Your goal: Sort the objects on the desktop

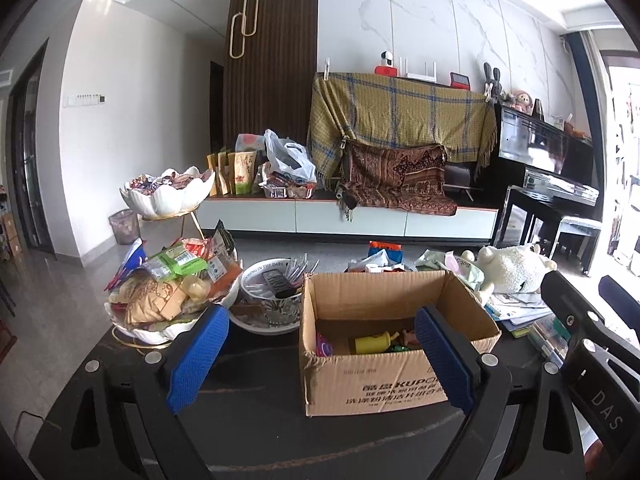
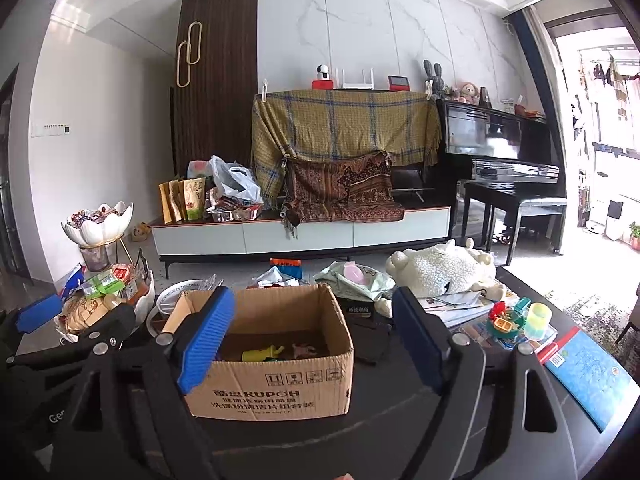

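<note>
Both tongs stand wide and hold nothing — the left gripper (image 1: 320, 354) and right gripper (image 2: 310, 334) hang above the dark table (image 1: 260, 412). Between their pads sits the open cardboard box (image 2: 272, 384), with a yellow toy (image 1: 372, 343) inside. Beyond it, right, a plush sheep (image 2: 440, 268) lies on papers — small toys (image 2: 508, 318) and a pale cup (image 2: 537, 320) are nearby.
</note>
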